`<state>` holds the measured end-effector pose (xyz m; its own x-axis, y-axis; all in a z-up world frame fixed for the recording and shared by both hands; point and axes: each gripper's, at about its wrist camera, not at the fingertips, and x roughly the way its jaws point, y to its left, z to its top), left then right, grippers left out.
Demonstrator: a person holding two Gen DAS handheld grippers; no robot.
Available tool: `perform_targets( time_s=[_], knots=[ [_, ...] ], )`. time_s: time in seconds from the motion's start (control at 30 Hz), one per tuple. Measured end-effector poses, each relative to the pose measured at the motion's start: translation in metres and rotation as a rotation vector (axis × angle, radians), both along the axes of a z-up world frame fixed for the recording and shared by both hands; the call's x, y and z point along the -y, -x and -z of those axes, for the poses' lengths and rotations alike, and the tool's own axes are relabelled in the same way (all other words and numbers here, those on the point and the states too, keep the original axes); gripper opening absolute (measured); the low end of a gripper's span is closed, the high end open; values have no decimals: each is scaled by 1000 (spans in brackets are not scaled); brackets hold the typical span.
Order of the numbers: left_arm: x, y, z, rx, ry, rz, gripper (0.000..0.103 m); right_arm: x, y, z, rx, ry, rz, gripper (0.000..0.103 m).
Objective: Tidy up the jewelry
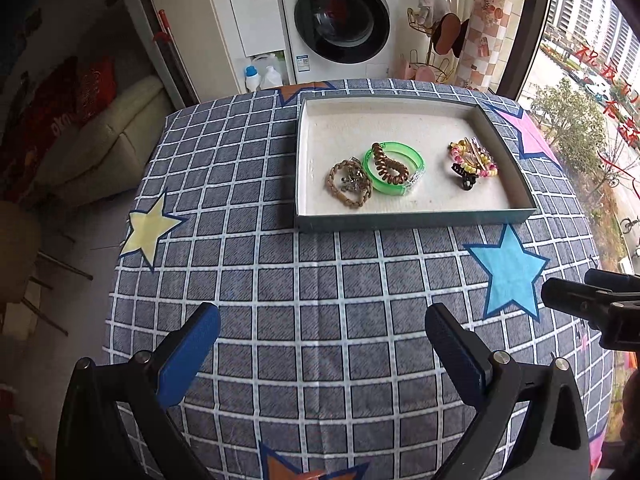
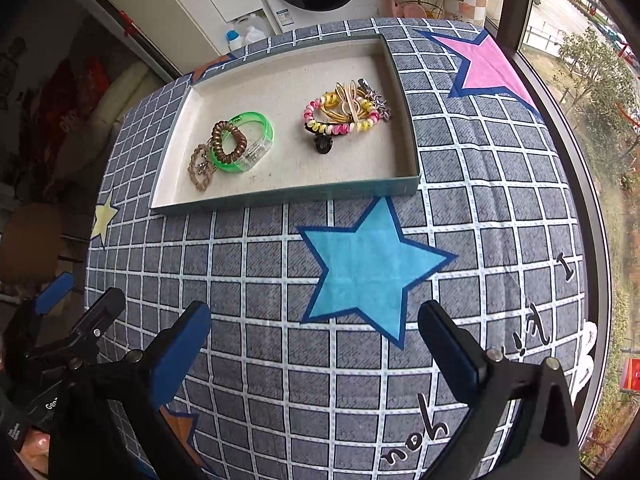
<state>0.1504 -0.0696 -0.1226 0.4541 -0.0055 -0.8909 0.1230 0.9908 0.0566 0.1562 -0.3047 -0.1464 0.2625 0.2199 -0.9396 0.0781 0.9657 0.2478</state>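
A shallow grey tray (image 1: 400, 222) (image 2: 280, 196) with a cream lining sits on the far half of the table. In it lie a green bangle (image 1: 412, 156) (image 2: 262, 120) with a brown spiral hair tie (image 1: 386, 164) (image 2: 228, 140) on it, a tan braided bracelet (image 1: 340, 192) (image 2: 198, 168), and a heap of pink-and-yellow hair ties and clips (image 1: 474, 160) (image 2: 348, 114) with a black claw clip (image 1: 464, 180) (image 2: 322, 144). My left gripper (image 1: 322, 340) is open and empty above the cloth, short of the tray. My right gripper (image 2: 314, 340) is open and empty near the blue star.
The table has a grey checked cloth with a blue star (image 1: 508, 272) (image 2: 368, 264), a yellow star (image 1: 150, 228) and a pink star (image 2: 480, 64). A washing machine (image 1: 340, 20) stands behind the table. A window (image 2: 592, 80) runs along the right.
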Motion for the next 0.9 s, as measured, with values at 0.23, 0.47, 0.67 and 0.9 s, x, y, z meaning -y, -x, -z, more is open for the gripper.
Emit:
perform_targets(
  time_s=[0.23, 0.47, 0.67, 0.9],
  knots=[
    [-16, 51, -27, 23, 17, -27, 103, -12, 54, -34, 67, 51, 6, 103],
    [-30, 89, -58, 63, 39, -41, 103, -21, 94, -73, 153, 99, 11, 103],
    [-40, 111, -84, 118, 46, -54, 103, -24, 116, -104, 211, 141, 27, 103],
    [-45, 127, -105, 170, 42, -45, 103, -25, 131, -136, 281, 184, 58, 103]
  ],
)
